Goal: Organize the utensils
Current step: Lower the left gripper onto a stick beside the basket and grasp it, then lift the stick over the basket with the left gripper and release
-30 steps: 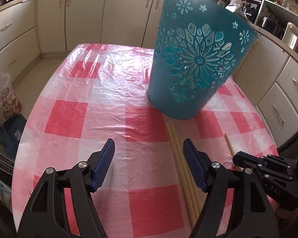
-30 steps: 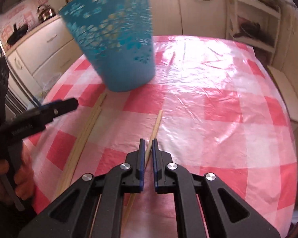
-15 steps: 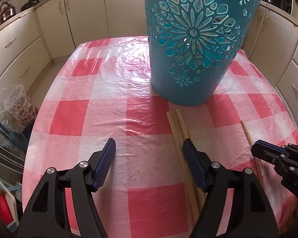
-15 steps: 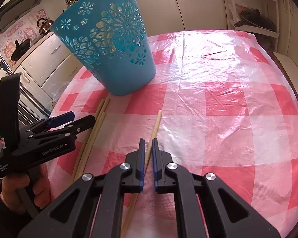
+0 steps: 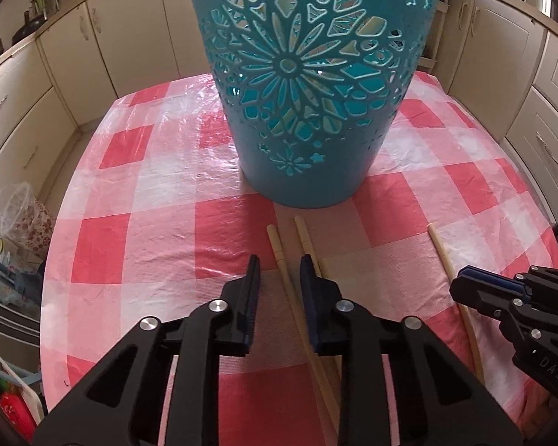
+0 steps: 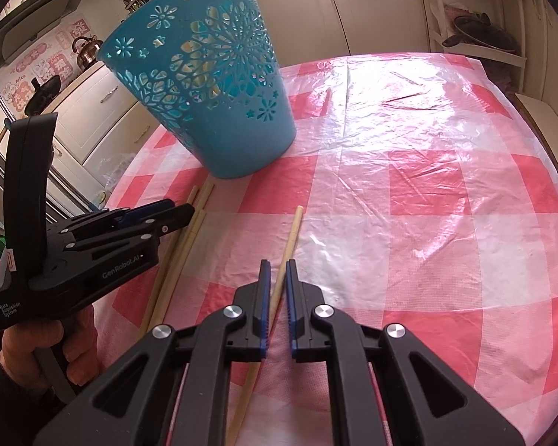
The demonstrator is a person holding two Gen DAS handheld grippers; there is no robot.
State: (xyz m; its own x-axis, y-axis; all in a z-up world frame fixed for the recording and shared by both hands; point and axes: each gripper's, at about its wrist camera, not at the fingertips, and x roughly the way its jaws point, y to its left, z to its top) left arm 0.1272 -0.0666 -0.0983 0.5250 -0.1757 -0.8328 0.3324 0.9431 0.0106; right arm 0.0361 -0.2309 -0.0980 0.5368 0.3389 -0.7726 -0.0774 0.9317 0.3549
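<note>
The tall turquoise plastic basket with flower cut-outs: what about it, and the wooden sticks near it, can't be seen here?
- Turquoise basket: rim cut off by the top edge in the left wrist view; contents show only as slivers through the cut-outs.
- Pale wooden chopsticks: near ends hidden under the left gripper.
- Single chopstick: the right gripper covers its lower part, so contact with the pads is unclear.
</note>
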